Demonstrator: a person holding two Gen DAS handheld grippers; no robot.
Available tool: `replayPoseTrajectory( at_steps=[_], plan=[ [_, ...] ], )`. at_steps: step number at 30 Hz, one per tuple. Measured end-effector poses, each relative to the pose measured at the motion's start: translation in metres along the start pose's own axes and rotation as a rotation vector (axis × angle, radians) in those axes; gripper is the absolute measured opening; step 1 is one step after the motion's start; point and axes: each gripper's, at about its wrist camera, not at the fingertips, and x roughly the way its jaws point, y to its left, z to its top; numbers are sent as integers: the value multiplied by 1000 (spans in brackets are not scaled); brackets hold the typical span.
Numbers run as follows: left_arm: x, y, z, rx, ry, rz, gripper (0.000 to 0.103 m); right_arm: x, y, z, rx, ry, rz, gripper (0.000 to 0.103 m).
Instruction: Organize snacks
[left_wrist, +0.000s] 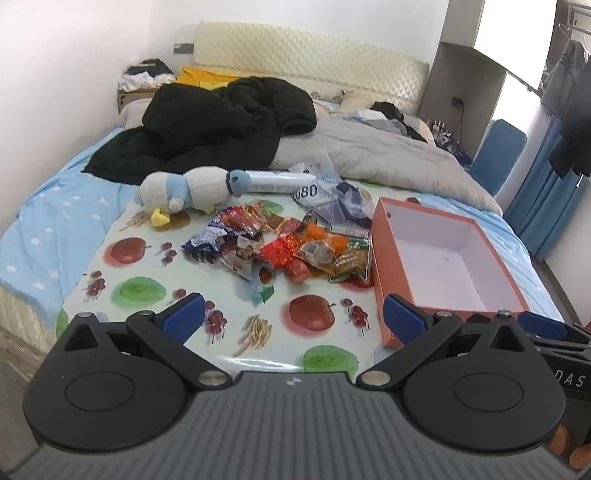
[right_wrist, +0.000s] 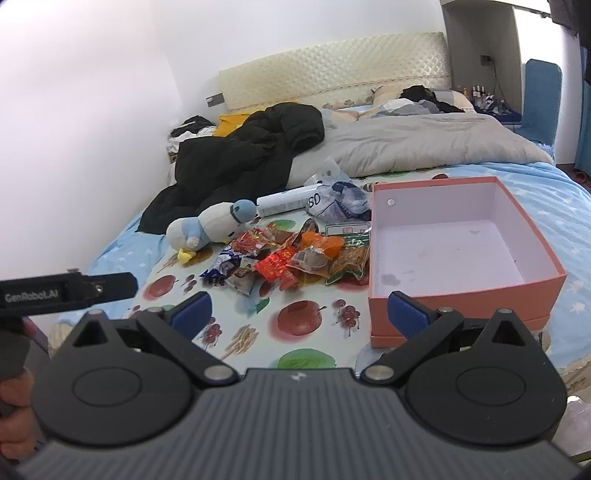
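A pile of snack packets (left_wrist: 284, 243) (right_wrist: 291, 258) in red, orange, blue and green wrappers lies on a fruit-print cloth (left_wrist: 184, 280) (right_wrist: 258, 314) on the bed. An orange box (left_wrist: 391, 266) (right_wrist: 376, 295) with a white inside stands open and empty to the right of the pile. My left gripper (left_wrist: 293, 317) is open and empty, held near the cloth's front edge, short of the pile. My right gripper (right_wrist: 299, 314) is open and empty, in front of the box's near left corner. The left gripper's body shows at the left edge of the right wrist view.
A plush penguin (left_wrist: 184, 192) (right_wrist: 210, 229) and a white tube (left_wrist: 280, 181) (right_wrist: 284, 203) lie behind the pile, beside crumpled plastic bags (left_wrist: 340, 199). A black jacket (left_wrist: 207, 122) and a grey duvet (left_wrist: 388, 158) cover the far bed. A blue chair (left_wrist: 498, 155) stands right.
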Motion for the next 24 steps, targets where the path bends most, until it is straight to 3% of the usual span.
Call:
replayPoseTrajectory(
  at_steps=[11, 21, 24],
  plan=[
    [17, -2, 5, -30, 32, -7, 103, 8, -7, 4, 0, 11, -5, 103],
    [43, -4, 14, 17, 53, -5, 103, 29, -9, 5, 23, 48, -21, 103],
    [57, 2, 18, -16, 74, -28, 103, 34, -13, 6, 54, 12, -44, 102]
  ],
)
